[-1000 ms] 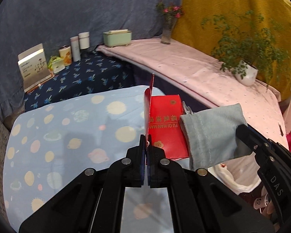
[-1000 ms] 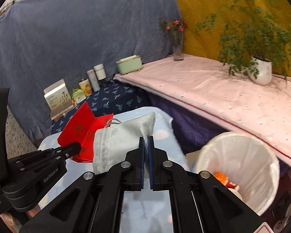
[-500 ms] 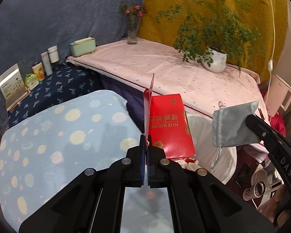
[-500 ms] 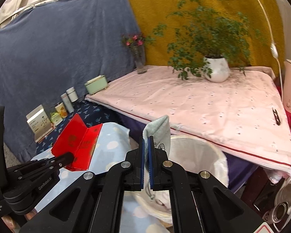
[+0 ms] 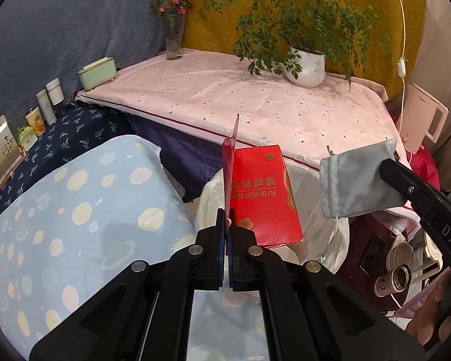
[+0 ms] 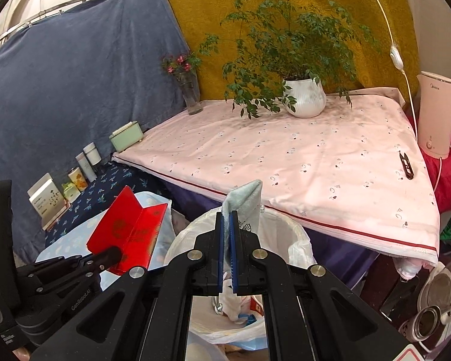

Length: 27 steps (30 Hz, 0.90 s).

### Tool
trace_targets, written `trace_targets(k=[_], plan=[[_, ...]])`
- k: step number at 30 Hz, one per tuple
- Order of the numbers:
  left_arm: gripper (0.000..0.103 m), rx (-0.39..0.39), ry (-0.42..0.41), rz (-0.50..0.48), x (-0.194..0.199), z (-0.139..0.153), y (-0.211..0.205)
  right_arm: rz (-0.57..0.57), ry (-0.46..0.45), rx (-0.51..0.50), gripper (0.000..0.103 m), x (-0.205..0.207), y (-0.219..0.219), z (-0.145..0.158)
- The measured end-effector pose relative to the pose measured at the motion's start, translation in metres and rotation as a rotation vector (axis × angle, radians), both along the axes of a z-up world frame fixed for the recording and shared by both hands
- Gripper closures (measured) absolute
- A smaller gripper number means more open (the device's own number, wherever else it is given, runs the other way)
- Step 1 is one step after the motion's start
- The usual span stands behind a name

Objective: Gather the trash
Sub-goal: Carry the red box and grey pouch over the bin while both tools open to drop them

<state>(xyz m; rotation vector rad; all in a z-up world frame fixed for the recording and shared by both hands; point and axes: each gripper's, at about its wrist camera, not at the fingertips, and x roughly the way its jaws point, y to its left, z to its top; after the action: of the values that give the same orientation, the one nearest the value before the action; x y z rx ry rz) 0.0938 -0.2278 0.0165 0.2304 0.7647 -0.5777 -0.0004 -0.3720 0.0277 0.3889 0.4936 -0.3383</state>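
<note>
My left gripper is shut on a folded red envelope with gold lettering and holds it over the near rim of a white-lined trash bin. The envelope also shows in the right wrist view, held by the left gripper. My right gripper is shut on a grey drawstring pouch and holds it above the bin. The pouch also shows in the left wrist view, hanging from the right gripper. Trash lies inside the bin.
A blue spotted tablecloth lies at left. A pink-covered table behind the bin carries a potted plant, a flower vase, a kettle and small scissors. Bottles and boxes stand at back left. Cans sit low right.
Both grippers moved right, from over the blue spotted table to above the trash bin, carrying the red envelope and the grey pouch. Both stayed shut on them.
</note>
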Motion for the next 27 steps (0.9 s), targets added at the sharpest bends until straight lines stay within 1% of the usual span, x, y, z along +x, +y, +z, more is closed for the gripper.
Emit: trace_targets(k=[6,9,16,19,21,22,23,24,25,26,27], plan=[[0.102,0.022,0.016,-0.022,0.002,-0.010,-0.016,0.004,0.012,0.005,0.099,0.005,-0.005,-0.007],[0.101,0.037,0.043,-0.032,0.006,-0.020,-0.023,0.007,0.020,0.009,0.099,0.010,-0.007,-0.010],[0.100,0.056,0.058,-0.025,0.013,-0.036,-0.030,0.024,0.048,0.013,0.099,0.023,-0.008,-0.021],[0.087,0.060,0.058,-0.009,0.018,-0.038,-0.029,0.028,0.059,0.014,0.097,0.030,-0.009,-0.024],[0.072,0.059,0.053,-0.001,0.020,-0.039,-0.027,0.033,0.064,0.010,0.093,0.034,-0.008,-0.025],[0.068,0.061,0.043,0.006,0.020,-0.039,-0.025,0.033,0.062,0.006,0.093,0.036,-0.007,-0.026],[0.061,0.062,0.036,0.009,0.020,-0.039,-0.024,0.036,0.063,0.004,0.091,0.037,-0.006,-0.026],[0.057,0.062,0.031,0.012,0.020,-0.039,-0.023,0.042,0.066,0.006,0.087,0.039,-0.005,-0.027],[0.055,0.062,0.028,0.016,0.021,-0.039,-0.021,0.044,0.068,0.006,0.084,0.041,-0.004,-0.028],[0.054,0.060,0.027,0.018,0.021,-0.039,-0.020,0.043,0.068,0.005,0.075,0.042,-0.002,-0.028],[0.054,0.060,0.028,0.021,0.022,-0.039,-0.018,0.042,0.066,0.005,0.071,0.042,-0.001,-0.029]])
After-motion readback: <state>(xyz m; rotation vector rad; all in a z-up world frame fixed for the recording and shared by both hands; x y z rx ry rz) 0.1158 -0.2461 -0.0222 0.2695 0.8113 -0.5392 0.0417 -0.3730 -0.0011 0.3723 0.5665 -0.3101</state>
